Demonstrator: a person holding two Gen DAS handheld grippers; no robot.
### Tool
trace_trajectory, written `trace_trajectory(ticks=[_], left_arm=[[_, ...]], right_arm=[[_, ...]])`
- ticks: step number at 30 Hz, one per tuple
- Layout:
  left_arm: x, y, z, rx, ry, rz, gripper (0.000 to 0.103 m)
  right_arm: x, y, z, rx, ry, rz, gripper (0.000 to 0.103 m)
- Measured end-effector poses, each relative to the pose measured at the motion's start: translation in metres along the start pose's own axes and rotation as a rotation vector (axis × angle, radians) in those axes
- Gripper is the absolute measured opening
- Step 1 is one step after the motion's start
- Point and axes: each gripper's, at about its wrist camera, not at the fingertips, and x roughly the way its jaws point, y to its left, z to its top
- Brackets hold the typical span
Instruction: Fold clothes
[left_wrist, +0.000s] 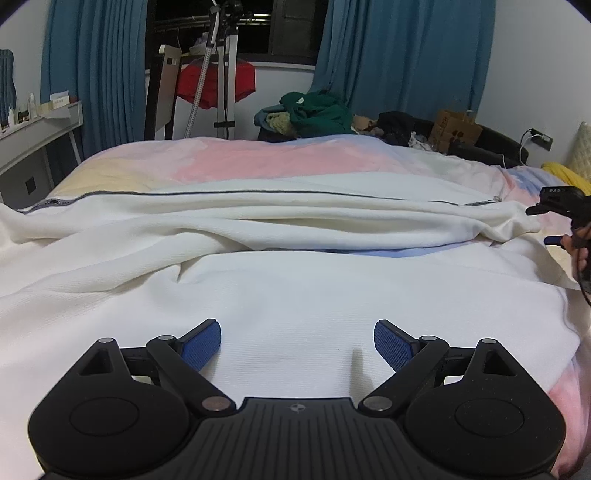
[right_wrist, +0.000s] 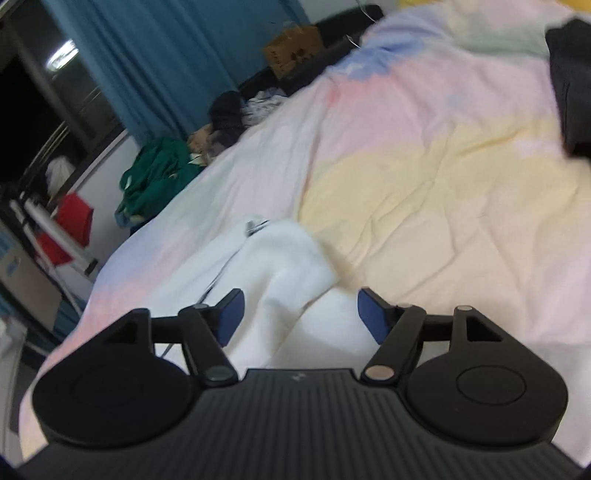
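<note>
While my two claws hang over the bed (left_wrist: 258, 155), its pastel cover, patched pink, yellow and blue, fills most of both views. One white garment (left_wrist: 280, 295) lies spread across the bed's near side, a dark zip line running along its far fold, and one bunched corner (right_wrist: 291, 258) of it lies between my right claw's fingers. Two teal curtains (left_wrist: 399, 66) hang beyond the bed, either side of a dark window. One heap of green clothes (left_wrist: 317, 112) sits past the bed's far edge, with one red cloth (left_wrist: 214, 83) on a rack to its left and one brown paper bag (left_wrist: 456, 129) to its right. My left gripper (left_wrist: 297, 341) is spread wide above the flat white cloth, pinching nothing. My right gripper (right_wrist: 299, 314) is also spread, pads clear of the cloth.
</note>
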Motion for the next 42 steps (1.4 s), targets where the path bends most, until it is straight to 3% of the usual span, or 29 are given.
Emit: trace_trajectory(ticks=[7,13,18,22,25,28,32,36,38,42], left_arm=[[-0.021,0.011,-0.003,-0.019,-0.026,0.025,0.092],[-0.035,0.035,-0.001,-0.1,0.028,0.13,0.092],[-0.067,0.087,-0.002,-0.326,0.028,0.187,0.092],[-0.08,0.13,-0.007,-0.55,0.047,0.167,0.092],[-0.089,0.152,-0.011,-0.666,0.048,0.15,0.092],[-0.105,0.178,-0.017,-0.771,0.023,0.217,0.092],[-0.137,0.214,-0.029,-0.929,-0.04,0.256,0.092],[-0.171,0.241,-0.048,-1.039,-0.103,0.333,0.092],[-0.186,0.252,-0.06,-1.136,-0.132,0.338,0.092],[-0.193,0.265,-0.073,-1.252,-0.115,0.356,0.092]], right_arm=[[-0.066,0.034,-0.033,-0.093,0.065,0.102,0.072],[-0.108,0.022,-0.059,-0.081,0.09,0.114,0.072],[-0.124,0.0,-0.06,-0.034,0.068,0.027,0.072],[-0.124,-0.015,-0.059,0.055,0.076,0.029,0.072],[-0.131,-0.026,-0.057,0.111,0.014,-0.029,0.072],[-0.142,-0.046,-0.051,0.207,-0.082,-0.12,0.072],[-0.145,-0.079,-0.049,0.363,-0.127,-0.192,0.072],[-0.139,-0.104,-0.051,0.48,-0.112,-0.203,0.072],[-0.131,-0.114,-0.053,0.515,-0.078,-0.191,0.072],[-0.11,-0.127,-0.059,0.574,0.008,-0.14,0.071]])
